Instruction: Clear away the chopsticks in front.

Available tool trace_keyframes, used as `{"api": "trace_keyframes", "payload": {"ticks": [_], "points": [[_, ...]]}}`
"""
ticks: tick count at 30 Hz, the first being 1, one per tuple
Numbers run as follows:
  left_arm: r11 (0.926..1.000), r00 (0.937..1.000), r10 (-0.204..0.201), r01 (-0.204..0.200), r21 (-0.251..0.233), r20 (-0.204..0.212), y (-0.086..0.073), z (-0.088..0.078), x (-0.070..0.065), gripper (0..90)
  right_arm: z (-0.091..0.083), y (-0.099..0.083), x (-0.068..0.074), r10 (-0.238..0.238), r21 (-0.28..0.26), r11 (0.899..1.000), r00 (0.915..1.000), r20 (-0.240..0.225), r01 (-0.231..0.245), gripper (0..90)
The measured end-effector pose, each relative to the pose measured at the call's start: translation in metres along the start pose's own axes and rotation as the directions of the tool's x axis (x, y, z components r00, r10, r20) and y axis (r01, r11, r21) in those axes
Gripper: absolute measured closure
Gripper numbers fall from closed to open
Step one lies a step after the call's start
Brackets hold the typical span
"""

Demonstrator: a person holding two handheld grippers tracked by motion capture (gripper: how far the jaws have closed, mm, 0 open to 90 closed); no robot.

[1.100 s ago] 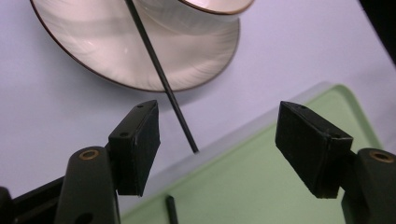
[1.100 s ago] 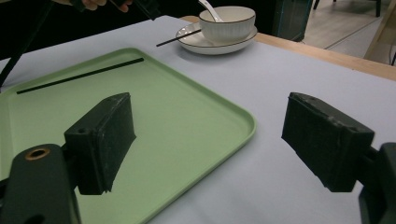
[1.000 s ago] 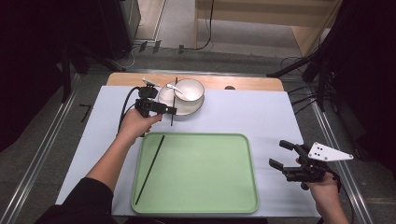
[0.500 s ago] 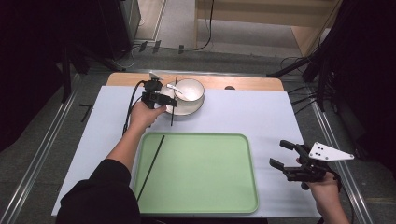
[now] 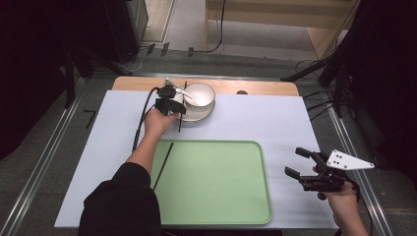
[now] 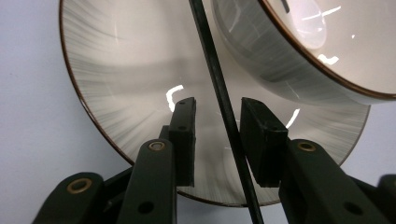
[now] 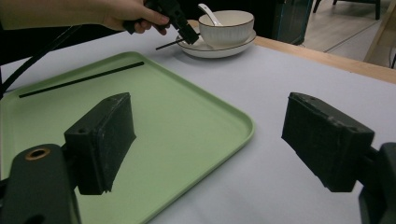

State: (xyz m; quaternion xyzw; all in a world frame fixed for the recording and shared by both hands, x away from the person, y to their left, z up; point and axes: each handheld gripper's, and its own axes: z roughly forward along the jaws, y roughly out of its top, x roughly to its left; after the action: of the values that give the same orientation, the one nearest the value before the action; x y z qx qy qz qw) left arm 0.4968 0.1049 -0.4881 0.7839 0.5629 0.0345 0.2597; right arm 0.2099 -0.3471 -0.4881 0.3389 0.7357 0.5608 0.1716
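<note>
The left hand-held gripper is closing its jaws around the black chopstick, pads not yet pinching, over the plate at the table's 12 o'clock. Centring the stick should prevent slipping. The right hand-held gripper is hovering spread.

Grey floor beyond a wooden table under a pale sheet. Light wooden furniture at the far side, cables trailing across the floor. Metal rails along both sides. Deep shadow left and right.
</note>
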Motion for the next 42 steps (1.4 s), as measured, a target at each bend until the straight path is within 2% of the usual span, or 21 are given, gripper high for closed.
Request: {"api": "trace_keyframes", "payload": {"ticks": [2, 3, 5, 6, 8, 11, 16, 20, 22, 24, 28, 30, 32, 33, 34, 35, 37, 40, 42], "points": [[1.0000, 1.0000, -0.006, 0.006, 0.000, -0.004, 0.000, 0.002, -0.001, 69.6, 0.000, 0.000, 0.000, -0.001, -0.001, 1.000, 1.0000, 0.000, 0.001, 17.2], [0.9999, 0.9997, -0.011, 0.011, 0.007, -0.021, -0.001, 0.005, -0.002, 71.7, 0.000, 0.000, 0.000, 0.001, -0.002, 1.000, 1.0000, -0.001, -0.001, 17.2], [0.9997, 0.9995, -0.024, 0.024, 0.003, -0.020, 0.000, 0.005, -0.002, 76.3, 0.000, 0.000, 0.000, 0.002, 0.002, 1.000, 1.0000, -0.001, -0.002, 17.2], [0.9988, 0.9985, -0.048, 0.048, -0.005, -0.028, 0.000, 0.006, -0.002, 78.5, 0.000, 0.000, 0.000, 0.003, 0.001, 1.000, 1.0000, -0.001, -0.003, 17.2], [0.9981, 0.9975, -0.061, 0.061, -0.011, -0.035, 0.000, 0.007, -0.002, 81.4, 0.000, 0.000, 0.000, -0.002, -0.001, 1.000, 1.0000, -0.002, 0.002, 17.2], [0.9975, 0.9967, -0.070, 0.070, -0.014, -0.042, 0.001, 0.008, -0.002, 84.8, 0.000, 0.000, 0.000, 0.000, 0.000, 1.000, 1.0000, 0.000, 0.000, 17.2], [0.9967, 0.9953, -0.081, 0.080, -0.017, -0.054, 0.001, 0.006, -0.002, 85.1, 0.000, 0.000, 0.000, 0.001, 0.000, 1.000, 1.0000, 0.000, -0.001, 17.2], [0.9932, 0.9928, -0.111, 0.109, -0.041, -0.045, 0.003, -0.002, 0.003, 85.3, -0.001, 0.000, 0.000, -0.002, 0.001, 1.000, 1.0000, 0.000, 0.002, 17.2], [0.9903, 0.9911, -0.125, 0.122, -0.066, -0.044, 0.004, -0.014, 0.011, 85.3, -0.001, 0.000, 0.000, -0.002, 0.001, 1.000, 1.0000, 0.000, 0.002, 17.2], [0.9893, 0.9904, -0.131, 0.128, -0.071, -0.044, 0.004, -0.018, 0.015, 85.3, -0.001, 0.000, 0.000, 0.000, 0.000, 1.000, 1.0000, 0.001, 0.000, 17.2], [0.9837, 0.9863, -0.162, 0.159, -0.083, -0.030, 0.001, -0.044, 0.033, 85.4, -0.001, 0.000, -0.001, 0.001, -0.001, 1.000, 1.0000, 0.002, -0.001, 17.2], [0.9825, 0.9857, -0.167, 0.164, -0.088, -0.025, 0.000, -0.049, 0.035, 85.3, -0.001, 0.000, 0.000, 0.000, 0.003, 1.000, 1.0000, 0.003, 0.000, 17.2], [0.9829, 0.9863, -0.164, 0.163, -0.086, -0.012, -0.005, -0.063, 0.038, 85.4, -0.001, 0.000, 0.000, -0.002, 0.004, 1.000, 1.0000, 0.002, 0.002, 17.2], [0.9826, 0.9865, -0.164, 0.163, -0.089, -0.003, -0.007, -0.067, 0.039, 85.3, -0.001, 0.000, 0.000, -0.002, 0.004, 1.000, 1.0000, 0.002, 0.002, 17.2], [0.9825, 0.9873, -0.158, 0.159, -0.098, 0.016, -0.013, -0.081, 0.038, 85.3, 0.000, 0.000, 0.000, -0.002, 0.002, 1.000, 1.0000, 0.002, 0.002, 17.2], [0.9825, 0.9873, -0.158, 0.159, -0.098, 0.016, -0.013, -0.081, 0.038, 85.3, 0.000, 0.000, 0.000, -0.002, 0.002, 1.000, 1.0000, 0.002, 0.002, 17.2], [0.9844, 0.9903, -0.138, 0.139, -0.108, 0.018, -0.021, -0.094, 0.036, 85.3, 0.000, 0.001, 0.001, -0.002, 0.007, 1.000, 1.0000, 0.000, 0.002, 17.2], [0.9863, 0.9926, -0.114, 0.119, -0.115, 0.041, -0.037, -0.112, 0.030, 85.3, 0.003, 0.000, 0.001, -0.008, 0.013, 1.000, 1.0000, -0.002, 0.008, 17.2], [0.9858, 0.9925, -0.109, 0.115, -0.122, 0.056, -0.043, -0.118, 0.027, 85.3, 0.003, 0.000, 0.001, -0.004, 0.016, 1.000, 1.0000, -0.003, 0.004, 17.2]]}}
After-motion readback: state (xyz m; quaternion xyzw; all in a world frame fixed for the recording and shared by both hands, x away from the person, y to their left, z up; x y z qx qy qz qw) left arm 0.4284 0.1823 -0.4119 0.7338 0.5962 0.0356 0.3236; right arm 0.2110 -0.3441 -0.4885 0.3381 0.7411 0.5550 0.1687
